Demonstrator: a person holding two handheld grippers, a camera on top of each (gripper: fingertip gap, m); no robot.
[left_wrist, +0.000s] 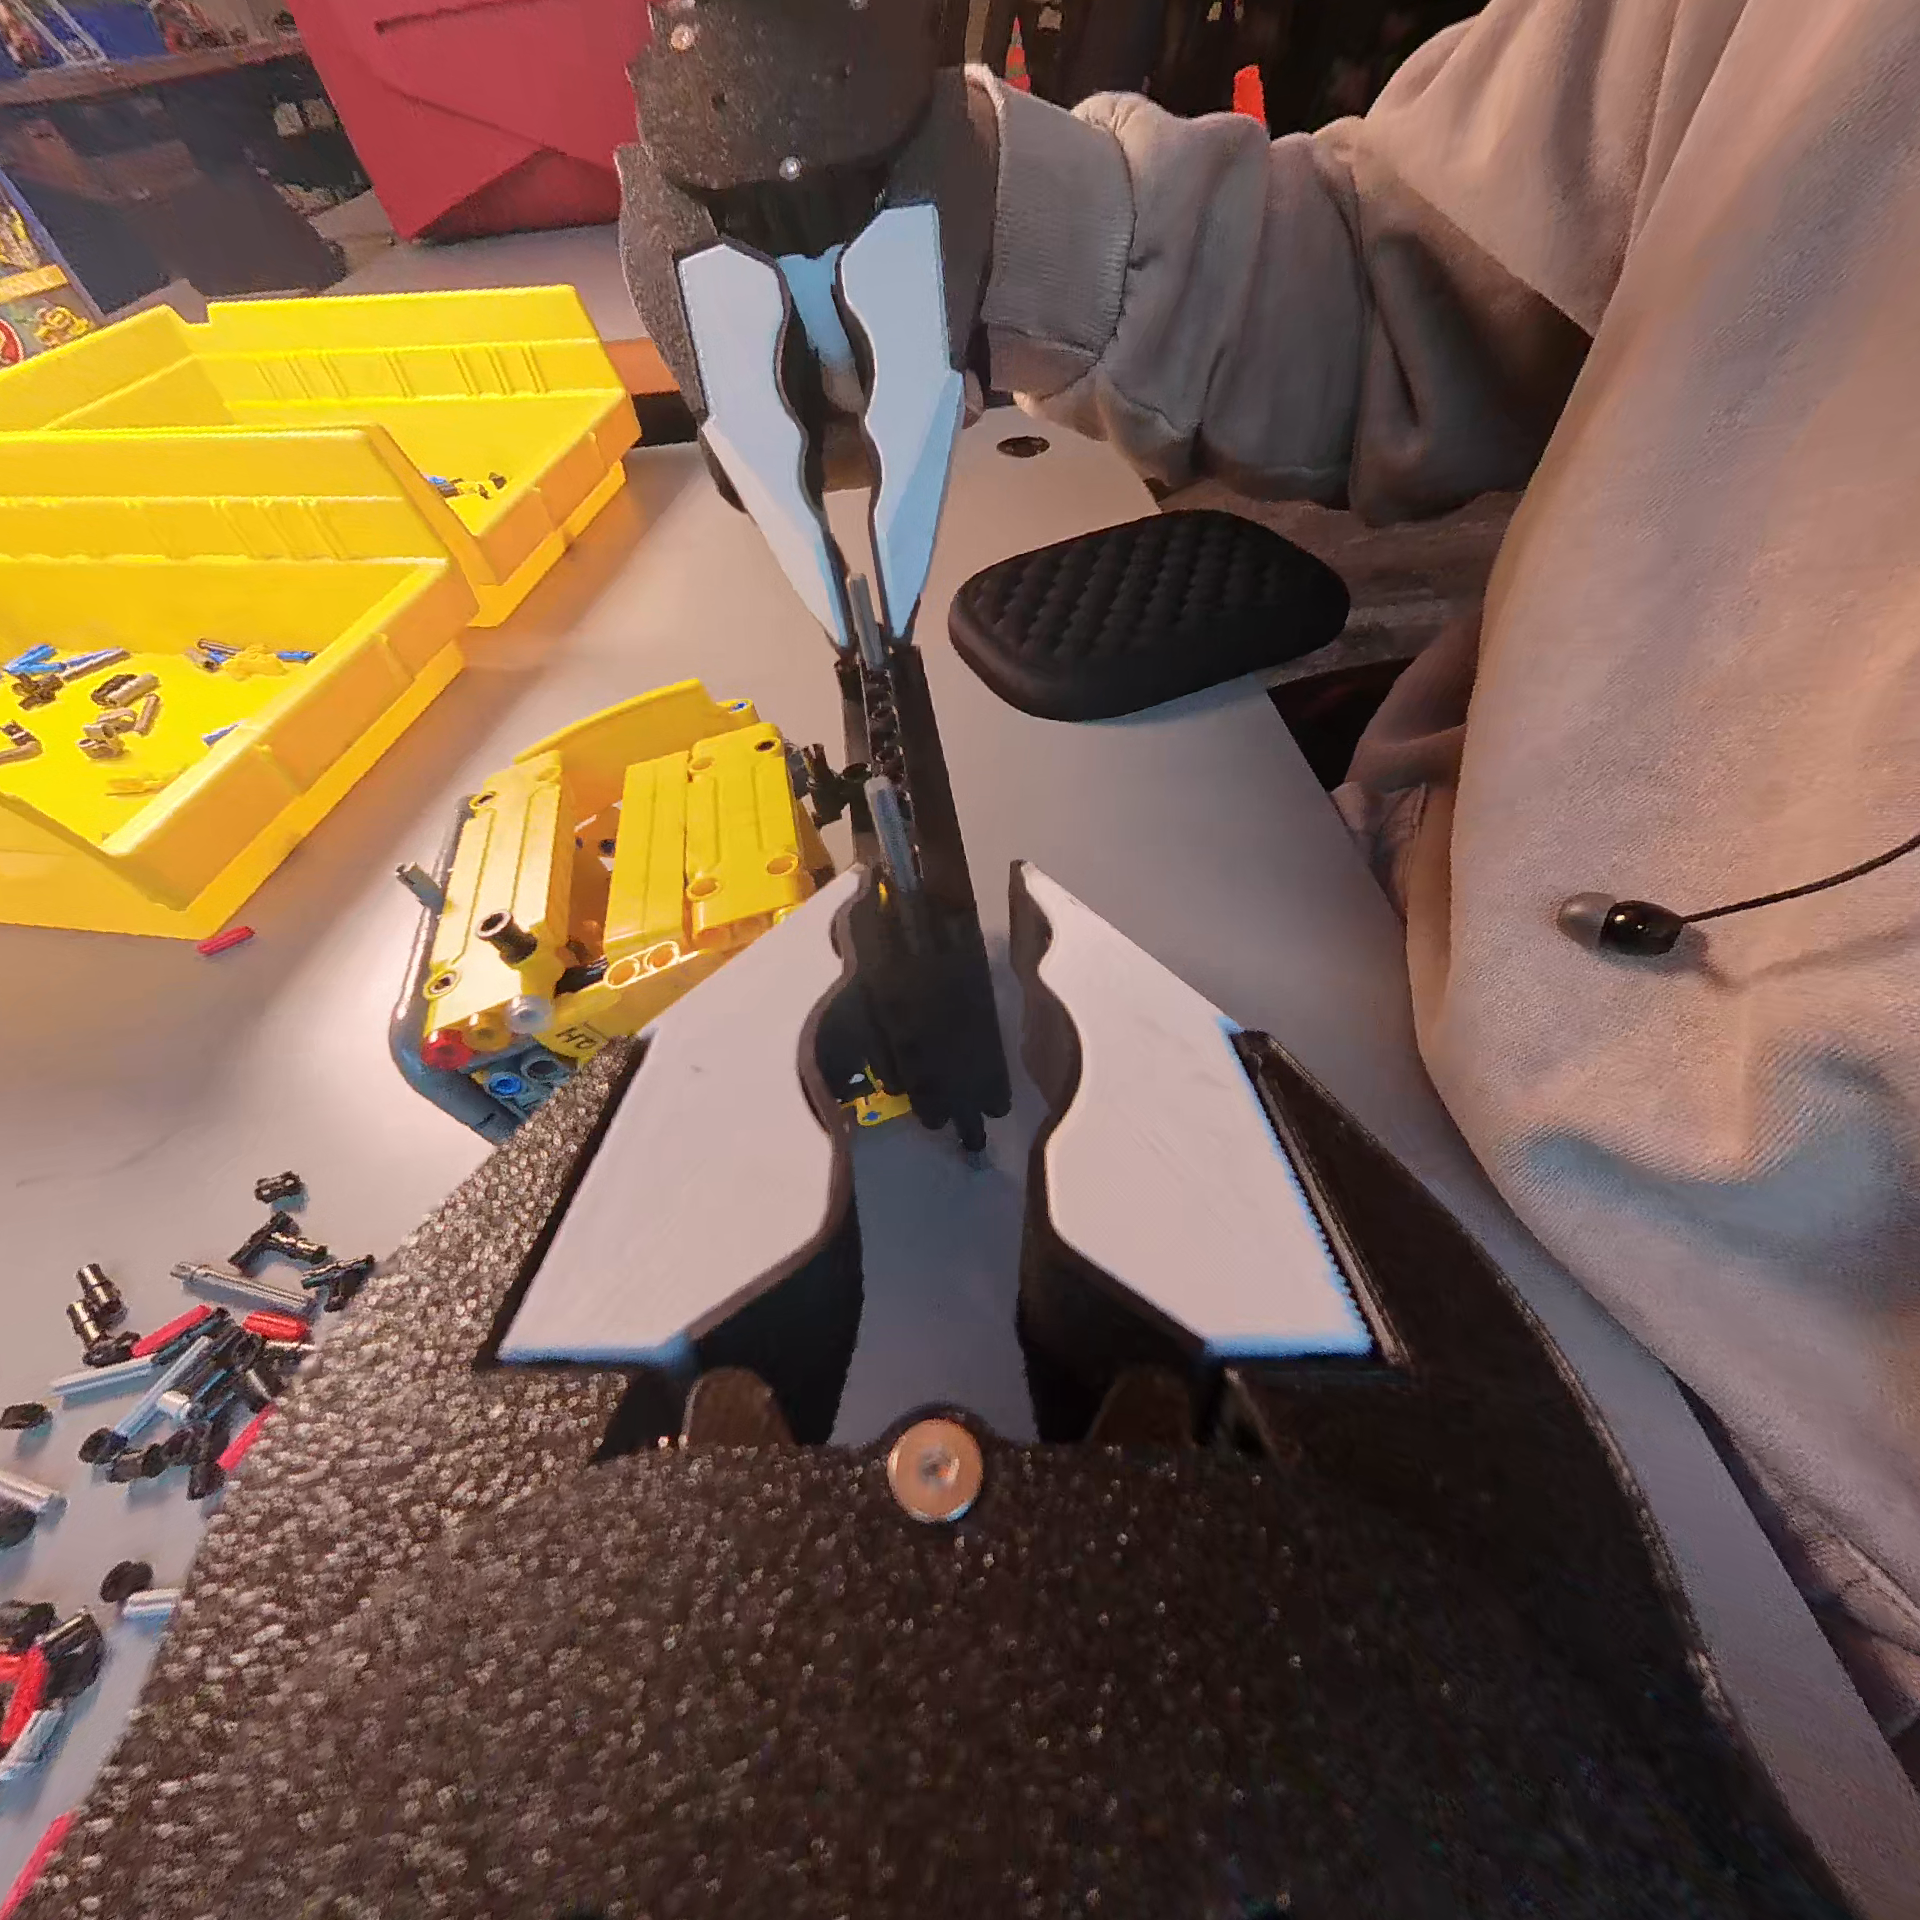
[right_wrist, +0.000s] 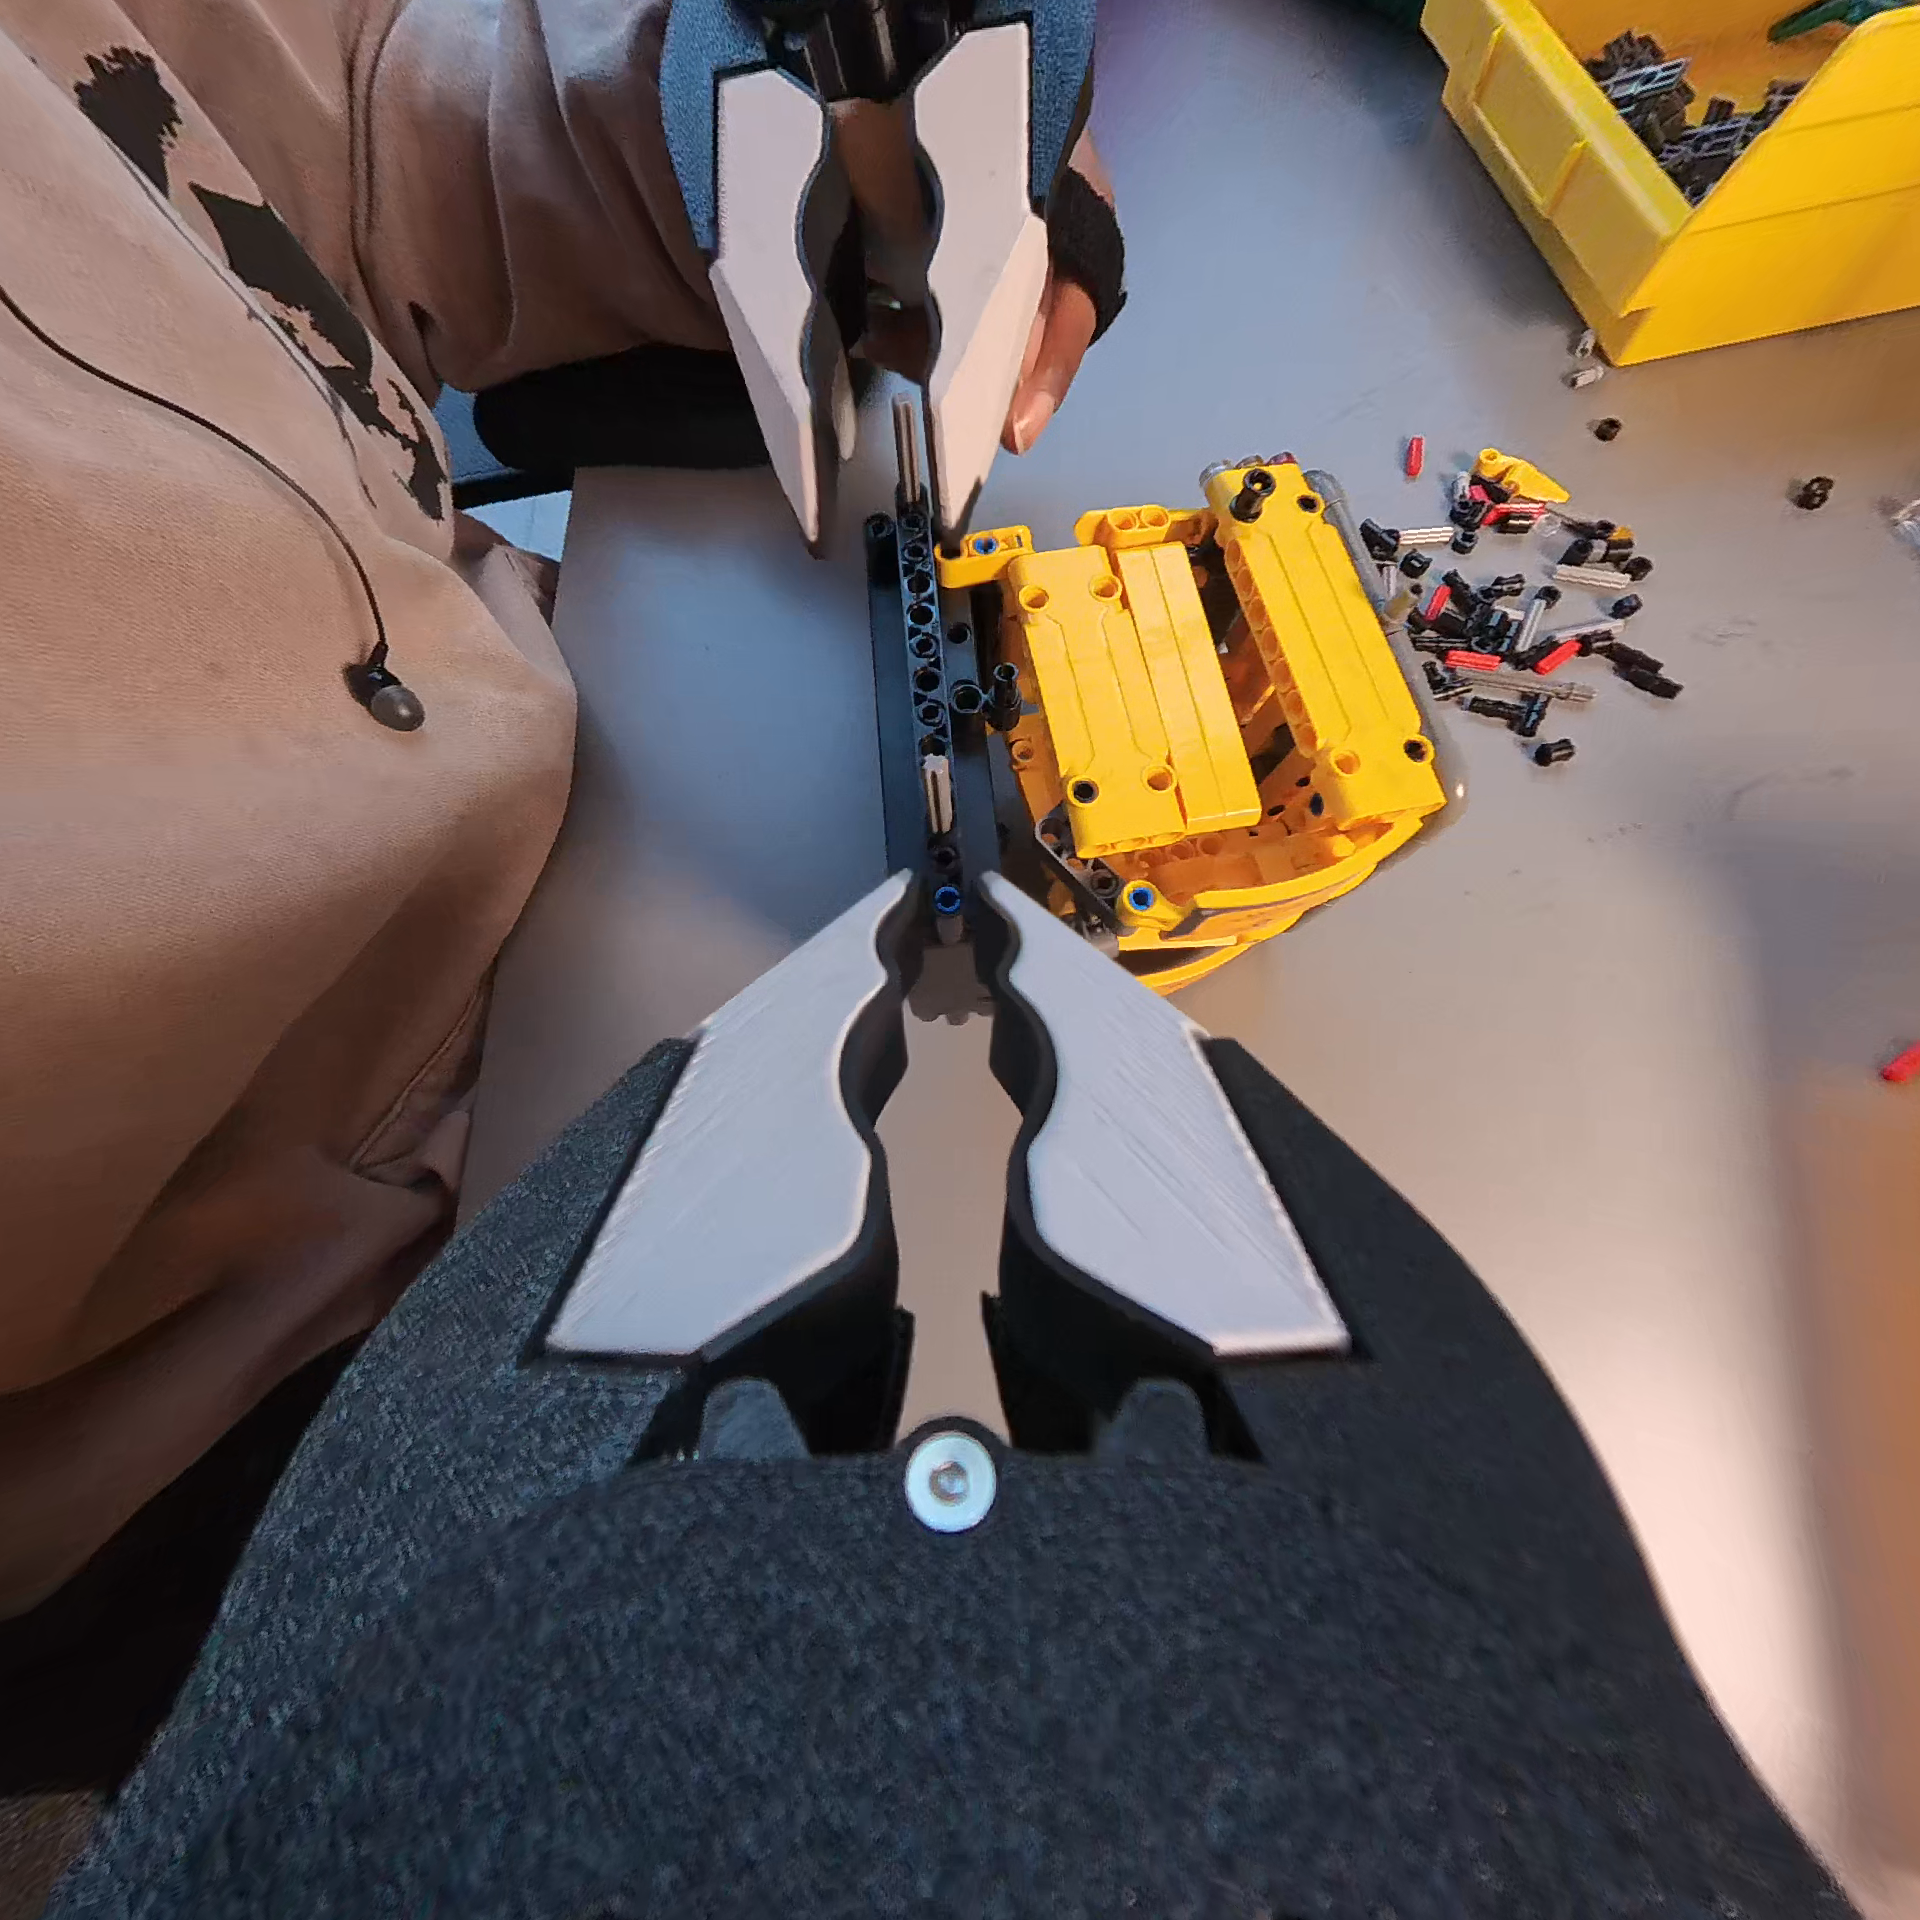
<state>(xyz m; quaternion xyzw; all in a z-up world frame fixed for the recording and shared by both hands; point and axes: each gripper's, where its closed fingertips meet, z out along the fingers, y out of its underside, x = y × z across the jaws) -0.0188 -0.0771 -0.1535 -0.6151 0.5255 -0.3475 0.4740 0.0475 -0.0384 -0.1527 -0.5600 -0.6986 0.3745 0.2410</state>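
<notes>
1. The right tongs (right_wrist: 945, 888) are closed on the near end of a long black perforated plastic beam (right_wrist: 920, 623). Both tips press against the sides of the beam.
2. The left tongs (left_wrist: 943, 878) stand open astride the opposite end of the same beam. The jaws are apart, and a gap shows between the beam and one jaw.
3. The two tongs face each other along the beam, which runs straight from one pair to the other above the grey bench (right_wrist: 1558, 1039).
4. Two short grey plastic axles stand in the beam: one (right_wrist: 940, 790) just ahead of the right tongs, the other (right_wrist: 906, 447) between the jaws of the left tongs.
5. A yellow plastic brick model with panelled sides (right_wrist: 1195, 675) rests on the bench just beside the beam, to the right of the right tongs. Whether it is joined to the beam cannot be told.
6. A scatter of small black, red and grey plastic pins (right_wrist: 1527, 623) lies beyond the model, farther from both tongs.
7. Yellow plastic sorting bins (left_wrist: 260, 623) holding small parts stand well apart from the left tongs, on their left.
8. A person's beige sleeve (left_wrist: 1299, 291) sits behind the right tongs.
9. A black padded armrest (left_wrist: 1143, 613) lies near the tips of the right tongs.
</notes>
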